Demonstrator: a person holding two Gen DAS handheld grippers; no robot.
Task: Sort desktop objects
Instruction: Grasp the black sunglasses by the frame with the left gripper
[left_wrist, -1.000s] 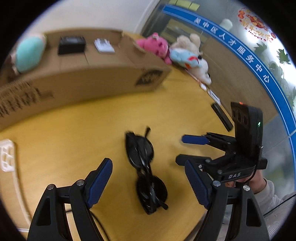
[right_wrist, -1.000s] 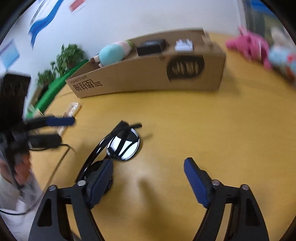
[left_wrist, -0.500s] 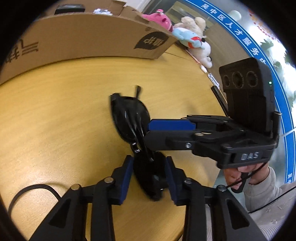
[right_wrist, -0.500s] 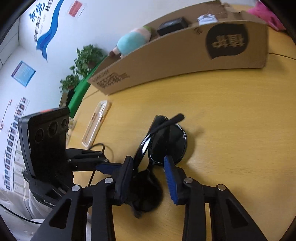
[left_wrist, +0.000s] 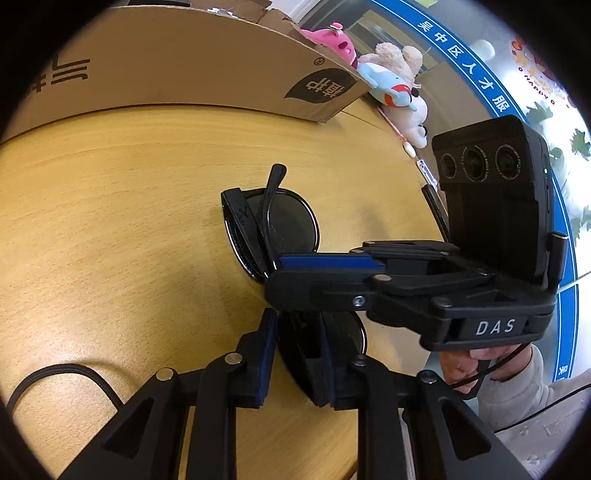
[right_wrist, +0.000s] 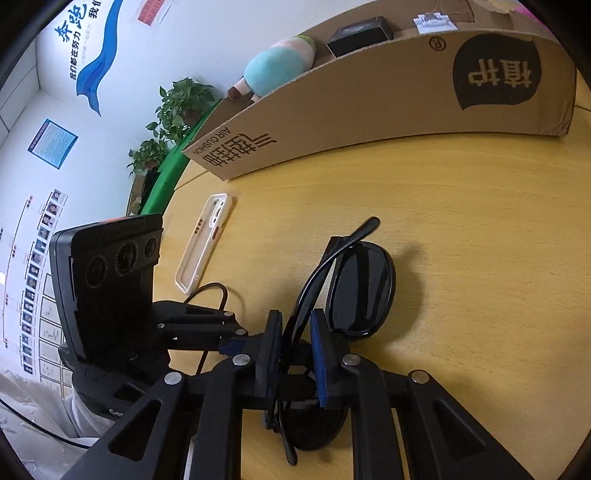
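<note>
Both grippers clamp the same folded pair of sunglasses (right_wrist: 360, 291), which lies on the wooden surface (left_wrist: 110, 206) a little in front of the cardboard box (right_wrist: 369, 107) standing toward the far edge. The left gripper (left_wrist: 297, 360) has its jaws closed on the near lens end, and the right gripper (right_wrist: 295, 356) has its jaws closed around the bridge and folded temples. In the left view the right gripper crosses just above the left jaws, so the 2 tools sit very close together.

The main risk, as I judge it, is that 2 grips on 1 thin frame pull against each other: any uneven lift could twist the hinges, bend a temple or scuff a lens. The jaws could also knock together and jolt the glasses loose. A cable (left_wrist: 55, 376) trails near the left gripper and could snag, and a phone case (right_wrist: 203, 243) lies toward the left edge, near enough to be swept.
</note>
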